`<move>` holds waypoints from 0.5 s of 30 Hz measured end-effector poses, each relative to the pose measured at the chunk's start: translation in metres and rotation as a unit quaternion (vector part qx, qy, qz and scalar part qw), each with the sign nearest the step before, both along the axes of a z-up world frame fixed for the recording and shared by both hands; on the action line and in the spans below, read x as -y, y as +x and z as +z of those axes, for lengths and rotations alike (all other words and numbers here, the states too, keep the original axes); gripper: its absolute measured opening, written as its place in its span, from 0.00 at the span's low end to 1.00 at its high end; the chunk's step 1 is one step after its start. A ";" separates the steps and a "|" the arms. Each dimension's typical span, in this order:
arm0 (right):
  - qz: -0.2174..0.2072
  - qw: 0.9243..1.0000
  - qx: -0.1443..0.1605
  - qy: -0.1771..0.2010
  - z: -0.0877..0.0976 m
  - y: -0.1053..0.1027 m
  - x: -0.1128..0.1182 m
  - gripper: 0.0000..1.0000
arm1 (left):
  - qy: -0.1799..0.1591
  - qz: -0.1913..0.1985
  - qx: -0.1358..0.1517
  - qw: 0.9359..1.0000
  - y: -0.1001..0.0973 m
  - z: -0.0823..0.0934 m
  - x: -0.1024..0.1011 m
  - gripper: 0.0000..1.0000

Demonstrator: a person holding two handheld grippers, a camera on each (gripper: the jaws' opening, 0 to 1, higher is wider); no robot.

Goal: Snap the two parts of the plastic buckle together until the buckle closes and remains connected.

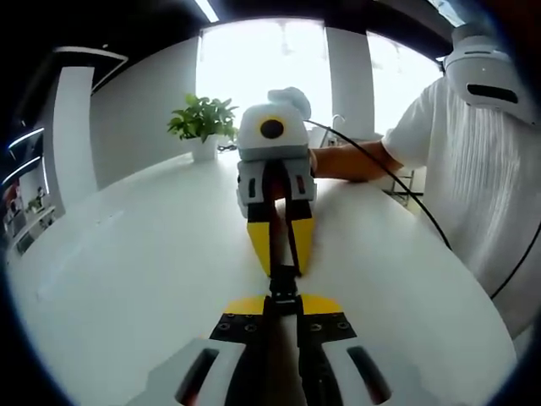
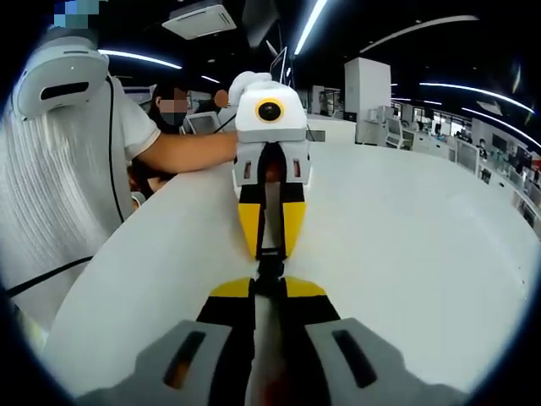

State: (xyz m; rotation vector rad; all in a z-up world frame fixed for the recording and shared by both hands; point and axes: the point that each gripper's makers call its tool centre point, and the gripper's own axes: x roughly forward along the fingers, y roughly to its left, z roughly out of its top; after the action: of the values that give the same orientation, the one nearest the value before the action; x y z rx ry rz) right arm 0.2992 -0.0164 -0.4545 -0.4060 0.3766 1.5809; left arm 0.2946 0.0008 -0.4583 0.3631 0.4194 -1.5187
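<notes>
In the left gripper view, your left gripper (image 1: 282, 298) rises from the bottom edge with its yellow-tipped jaws drawn nearly together on a black strap and buckle piece. The buckle (image 1: 282, 283) sits just past the jaw tips, held above the white table (image 1: 127, 279). Directly beyond it, your right gripper (image 1: 280, 258) faces the camera head-on; its yellow jaws are closed down on the other end of the same black piece. The two grippers meet tip to tip over the buckle. The frames do not show clearly whether the two buckle halves are latched.

In the right gripper view, the arrangement is mirrored: the right gripper (image 2: 267, 288) in the foreground grips the black piece with its jaws almost closed, the buckle (image 2: 269, 269) lies at their tips, and the left gripper (image 2: 270, 245) stands opposite, clamped on the strap.

Farther back in the left gripper view, a person's forearm (image 1: 351, 161) reaches behind the right gripper, a black cable (image 1: 406, 190) crosses the table edge, and a potted plant (image 1: 203, 127) stands at the far side of the table.
</notes>
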 end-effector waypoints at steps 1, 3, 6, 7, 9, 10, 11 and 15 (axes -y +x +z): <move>0.000 1.000 0.000 0.000 0.000 0.000 0.000 0.09 | 0.000 -0.001 0.001 1.000 0.000 0.000 0.000 0.08; 0.001 1.000 -0.001 0.000 0.000 0.000 0.000 0.09 | 0.000 -0.002 0.002 1.000 0.001 0.000 -0.001 0.08; 0.003 1.000 -0.002 -0.001 0.000 0.000 -0.001 0.09 | -0.001 -0.003 0.002 1.000 -0.001 0.000 0.001 0.07; 0.005 1.000 -0.002 -0.001 0.000 0.000 -0.001 0.09 | -0.001 -0.003 0.000 1.000 -0.001 0.000 0.001 0.07; 0.006 1.000 -0.004 -0.001 0.000 0.000 -0.001 0.09 | -0.001 -0.003 0.000 1.000 -0.001 0.000 0.001 0.07; 0.007 1.000 -0.003 0.000 0.000 0.000 -0.001 0.09 | -0.001 -0.002 0.000 1.000 -0.001 0.000 0.001 0.07; 0.007 1.000 -0.004 0.000 0.000 0.000 -0.001 0.09 | -0.001 -0.003 0.001 1.000 -0.001 0.000 0.001 0.07; 0.009 1.000 -0.003 -0.001 0.000 -0.001 -0.002 0.09 | -0.002 -0.006 0.003 1.000 0.000 0.000 0.000 0.08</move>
State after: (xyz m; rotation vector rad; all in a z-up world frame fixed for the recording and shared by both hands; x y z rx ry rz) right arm 0.2983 -0.0149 -0.4549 -0.4077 0.3802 1.5986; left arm 0.2947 0.0007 -0.4583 0.3673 0.4093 -1.5301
